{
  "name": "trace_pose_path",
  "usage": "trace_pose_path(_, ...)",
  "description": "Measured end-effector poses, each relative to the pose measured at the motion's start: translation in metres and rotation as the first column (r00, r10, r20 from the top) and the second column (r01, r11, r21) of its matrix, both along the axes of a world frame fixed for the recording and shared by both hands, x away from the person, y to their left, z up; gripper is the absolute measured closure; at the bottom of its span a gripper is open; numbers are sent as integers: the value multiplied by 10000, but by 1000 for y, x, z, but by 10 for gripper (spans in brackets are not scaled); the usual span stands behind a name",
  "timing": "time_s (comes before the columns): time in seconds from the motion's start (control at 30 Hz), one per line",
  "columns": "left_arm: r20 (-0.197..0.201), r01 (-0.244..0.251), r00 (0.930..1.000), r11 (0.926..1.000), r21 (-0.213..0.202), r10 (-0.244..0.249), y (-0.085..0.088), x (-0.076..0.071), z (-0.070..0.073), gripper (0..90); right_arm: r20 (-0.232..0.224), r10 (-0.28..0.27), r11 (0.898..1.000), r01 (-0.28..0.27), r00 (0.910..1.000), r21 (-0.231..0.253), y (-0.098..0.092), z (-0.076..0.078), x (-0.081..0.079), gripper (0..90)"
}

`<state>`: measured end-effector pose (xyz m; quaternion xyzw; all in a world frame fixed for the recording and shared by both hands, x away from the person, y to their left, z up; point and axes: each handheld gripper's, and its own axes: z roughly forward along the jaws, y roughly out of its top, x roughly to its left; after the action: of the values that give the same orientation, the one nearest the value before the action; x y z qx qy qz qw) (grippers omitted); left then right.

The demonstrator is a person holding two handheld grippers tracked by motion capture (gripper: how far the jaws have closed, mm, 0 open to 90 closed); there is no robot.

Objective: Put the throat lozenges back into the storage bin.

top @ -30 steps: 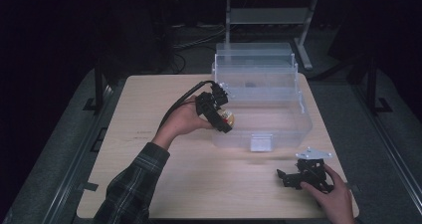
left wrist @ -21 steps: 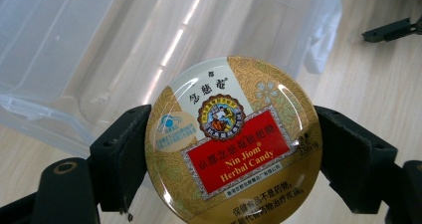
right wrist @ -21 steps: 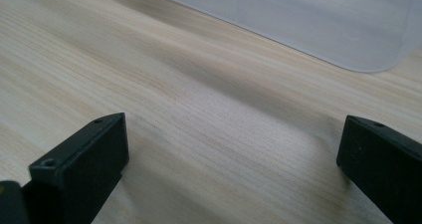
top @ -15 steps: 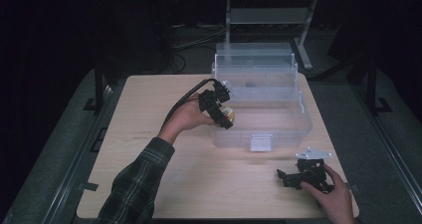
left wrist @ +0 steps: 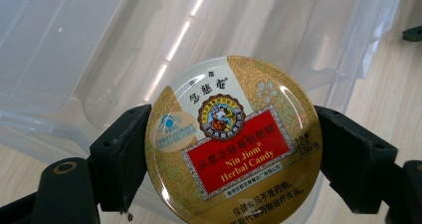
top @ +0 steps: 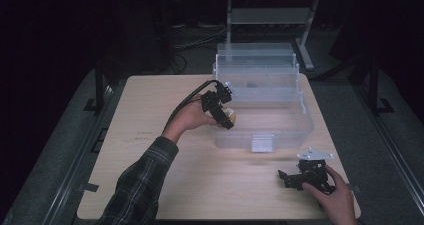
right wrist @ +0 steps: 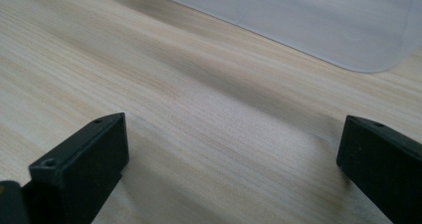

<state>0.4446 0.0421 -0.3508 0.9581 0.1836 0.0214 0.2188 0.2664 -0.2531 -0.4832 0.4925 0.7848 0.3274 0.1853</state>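
A round gold candy tin with a red "Nin Jiom Herbal Candy" label is clamped between the jaws of my left gripper. In the high view that left gripper holds the tin in the air at the left wall of a clear plastic bin. The bin's transparent wall lies right behind the tin. My right gripper rests low on the wooden table near the front right corner, jaws wide apart. Bare wood lies between its fingers.
The clear bin has a stepped lid or tiers at its back and a latch at the front. A pale plastic edge lies ahead of the right gripper. A metal stand rises beyond the table.
The left gripper with the tin has drifted slightly toward the bin's left wall. The right gripper has stayed still.
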Motion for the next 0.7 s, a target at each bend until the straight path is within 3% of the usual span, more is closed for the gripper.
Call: trace_pose_path(0.7,-275,61,9996,10000,50,-59,-3,3,-7,194,6,-10,10000,10,10000,-7,0,0,0,0)
